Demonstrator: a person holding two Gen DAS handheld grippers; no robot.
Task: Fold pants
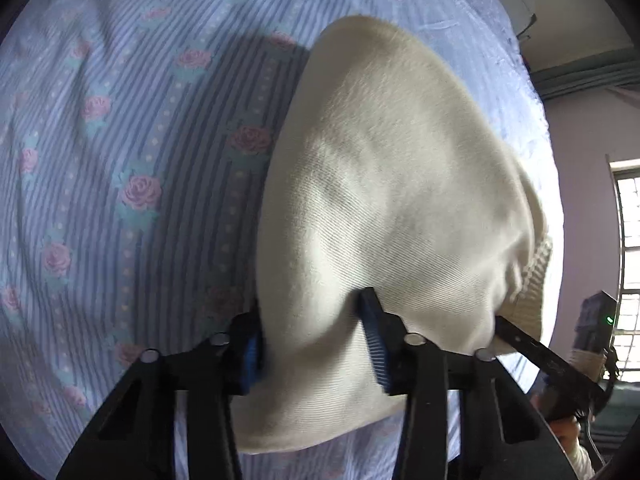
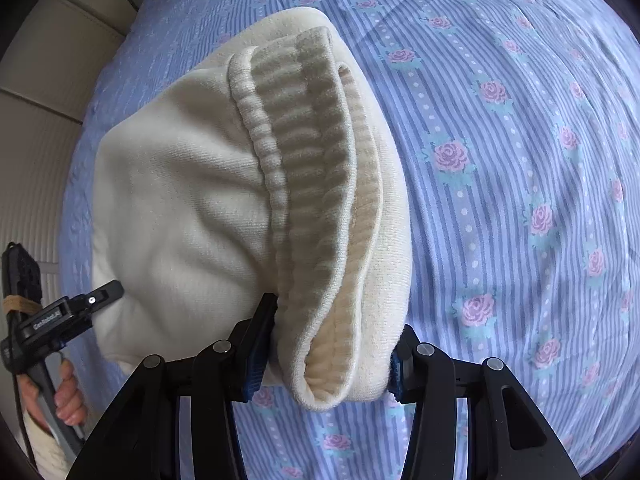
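Left wrist view: left gripper [image 1: 316, 344] nearest lens — blue pads clamped on thick cream fold of pants [image 1: 384, 184], cloth bunched between fingers and lifted off floral bedsheet [image 1: 120, 120], casting shadow. Pants ran away from gripper toward upper right; right gripper's finger met the same bundle at its right edge.

Right wrist view: right gripper [image 2: 326, 354] pinched ribbed waistband [image 2: 304, 152] end of pants — layers rolled between pads. Long axis ran up-frame from jaws. Left gripper held far left edge, person's hand [image 2: 66, 392] on its handle. Judged: both equally near, bundle spanned between them; next lay-down toward open sheet.
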